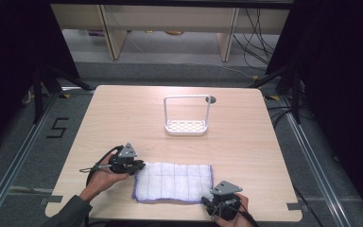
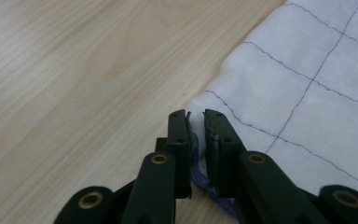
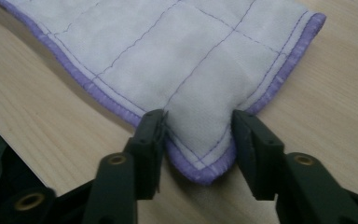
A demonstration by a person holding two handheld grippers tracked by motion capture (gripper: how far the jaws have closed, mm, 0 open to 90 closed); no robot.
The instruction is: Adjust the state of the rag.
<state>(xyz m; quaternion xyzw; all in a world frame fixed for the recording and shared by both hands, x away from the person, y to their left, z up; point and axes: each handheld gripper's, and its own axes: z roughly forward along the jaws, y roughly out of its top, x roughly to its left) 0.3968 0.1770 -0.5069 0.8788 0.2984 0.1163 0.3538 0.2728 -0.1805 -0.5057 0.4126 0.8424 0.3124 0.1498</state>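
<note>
Cloth (image 2: 307,88) corner vanishes inside the clamped left tool (image 2: 196,116).

Pale wood-grain table (image 1: 246,142), smooth, faint sheen; white quilted cloth (image 1: 175,182), soft and matt, stitched in thin purple thread, bound with a ribbed purple hem; white rack (image 1: 186,126), smooth plastic-looking perforated base, thin pale bent handle; left gripper (image 2: 196,122) and right gripper (image 3: 198,122), matt black plastic with brass-coloured rivets
</note>
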